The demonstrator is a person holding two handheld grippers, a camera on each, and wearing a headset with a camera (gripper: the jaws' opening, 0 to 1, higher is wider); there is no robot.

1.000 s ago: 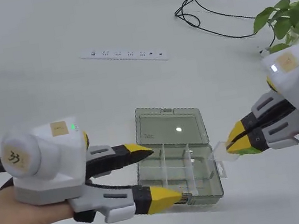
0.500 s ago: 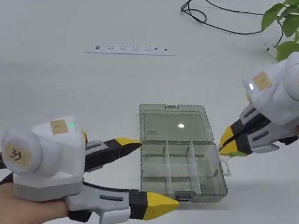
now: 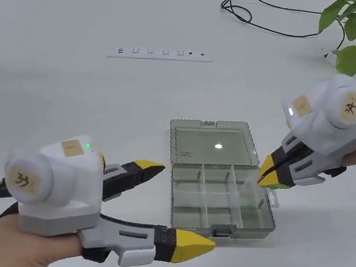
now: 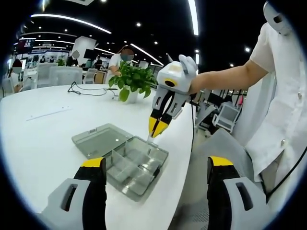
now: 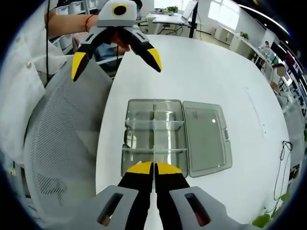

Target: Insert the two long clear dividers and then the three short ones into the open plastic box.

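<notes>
While left gripper (image 3: 174, 205) jaws are held wide, empty, a thin clear plastic divider (image 4: 149, 140) is pinched by right gripper (image 3: 264, 179) jaws at the rim of the open smoky plastic box (image 3: 241, 230) on the white bench (image 3: 56, 92). Judged light, slick, brittle: top edge to be gripped gently.

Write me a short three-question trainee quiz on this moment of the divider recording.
1. True or false: the left gripper is shut.
2. The plastic box has its lid: A) open, lying flat on the table; B) closed; C) held up by a gripper.
3. Which gripper pinches a clear divider at the box's edge?
Key: 1 false, it is wide open; 2 A; 3 the right gripper.
</notes>
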